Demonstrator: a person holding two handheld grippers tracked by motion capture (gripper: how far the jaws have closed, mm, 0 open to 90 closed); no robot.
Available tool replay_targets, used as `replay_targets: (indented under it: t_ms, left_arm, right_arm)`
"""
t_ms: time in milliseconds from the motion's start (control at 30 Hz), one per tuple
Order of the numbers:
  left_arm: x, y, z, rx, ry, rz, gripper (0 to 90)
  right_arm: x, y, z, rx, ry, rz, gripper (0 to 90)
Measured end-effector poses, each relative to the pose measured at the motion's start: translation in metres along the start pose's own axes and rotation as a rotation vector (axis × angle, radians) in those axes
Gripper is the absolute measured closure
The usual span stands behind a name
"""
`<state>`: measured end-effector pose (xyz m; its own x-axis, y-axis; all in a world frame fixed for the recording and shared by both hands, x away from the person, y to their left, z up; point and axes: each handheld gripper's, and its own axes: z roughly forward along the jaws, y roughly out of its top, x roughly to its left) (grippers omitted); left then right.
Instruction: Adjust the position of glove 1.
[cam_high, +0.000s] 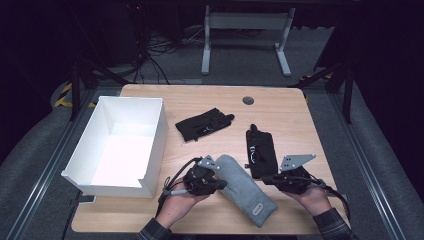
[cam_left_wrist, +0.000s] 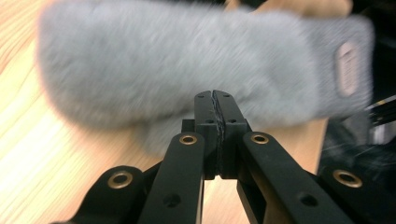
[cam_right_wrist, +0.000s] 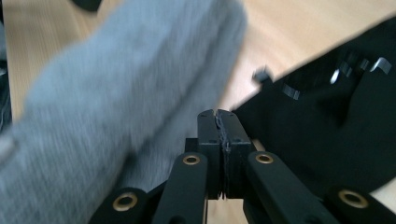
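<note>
From the high view, a grey mitten (cam_high: 245, 188) lies on the wooden surface (cam_high: 280, 112) near the front edge, slanting with its cuff and label toward the person. The left hand-held gripper (cam_high: 220, 184) sits at the mitten's left edge, apparently touching it; the right hand-held gripper (cam_high: 267, 180) rests just beside a flat black glove (cam_high: 261, 152). Another black glove (cam_high: 204, 124) lies farther back, and a white box (cam_high: 150, 145) stands open at the left.

In the left gripper view, the jaws are pressed together with nothing between them, tips against the mitten's fuzzy side (cam_left_wrist: 187, 70). The mitten looks soft, light and floppy; it should sag when lifted, so a pinch on the cuff edge near the label (cam_left_wrist: 346, 69) seems the safest hold.

In the right gripper view, the jaws are likewise closed and empty, pointing between the mitten (cam_right_wrist: 121, 102) and the black glove (cam_right_wrist: 336, 135). Both are blurred, and the glove's small fittings are hard to make out
</note>
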<state>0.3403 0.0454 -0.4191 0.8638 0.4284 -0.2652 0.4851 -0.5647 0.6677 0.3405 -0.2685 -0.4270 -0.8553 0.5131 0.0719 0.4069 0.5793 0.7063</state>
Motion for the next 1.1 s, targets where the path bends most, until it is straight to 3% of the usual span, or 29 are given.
replay_targets:
  t_ms: [100,200,400,700,1100]
  left_arm:
    - [0.001,-0.009,0.002,0.037,0.029,-0.008,89.7]
    - [0.002,-0.012,0.005,0.049,0.024,-0.024,89.7]
    - [0.004,-0.011,0.022,0.081,0.03,-0.034,89.7]
    - [0.016,-0.008,0.024,0.062,0.049,-0.067,89.6]
    - [0.03,0.003,0.017,0.029,0.08,-0.091,89.6]
  right_arm:
    - [0.001,-0.013,0.001,0.044,0.006,0.012,89.8]
    - [0.004,-0.024,0.004,0.085,0.025,0.019,89.9]
    - [0.011,-0.028,0.01,0.105,0.056,0.017,90.0]
    - [0.014,-0.018,0.026,0.09,0.105,0.018,90.0]
    - [0.025,0.008,0.052,0.094,0.116,-0.029,90.0]
